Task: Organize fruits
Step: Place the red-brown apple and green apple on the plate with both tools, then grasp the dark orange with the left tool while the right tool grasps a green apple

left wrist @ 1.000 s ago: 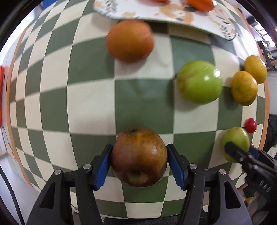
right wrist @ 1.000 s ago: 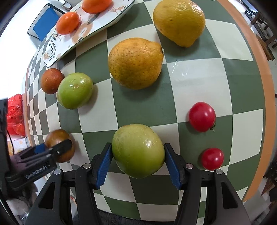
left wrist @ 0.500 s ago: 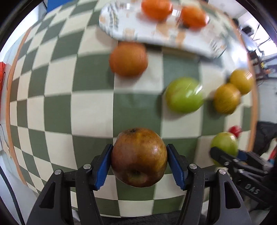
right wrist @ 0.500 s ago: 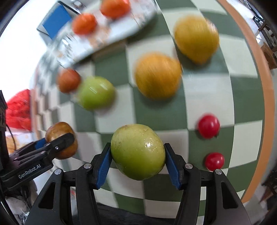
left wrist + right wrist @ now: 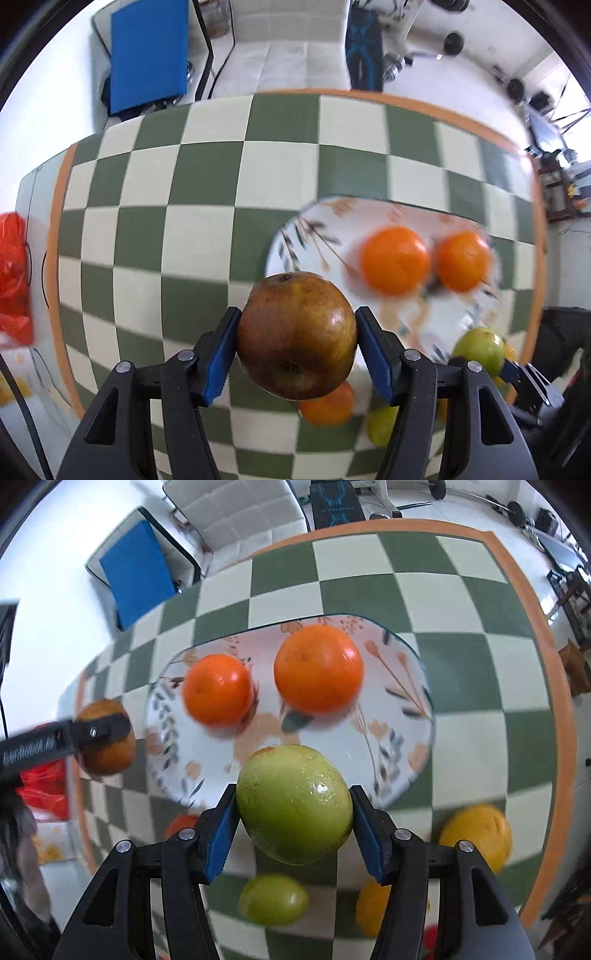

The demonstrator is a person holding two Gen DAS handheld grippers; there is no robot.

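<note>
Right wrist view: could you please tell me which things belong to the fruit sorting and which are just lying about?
Belongs to the job:
- round green fruit clamped in the right gripper
- brown russet apple in the left gripper
- floral oval plate with two oranges
- yellow lemons

Lying about:
- blue-seated chair
- red plastic bag

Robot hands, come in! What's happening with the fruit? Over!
Left gripper shut on brown apple. Right gripper shut on green apple. Both above plate holding two oranges. Nothing blocking.
</note>
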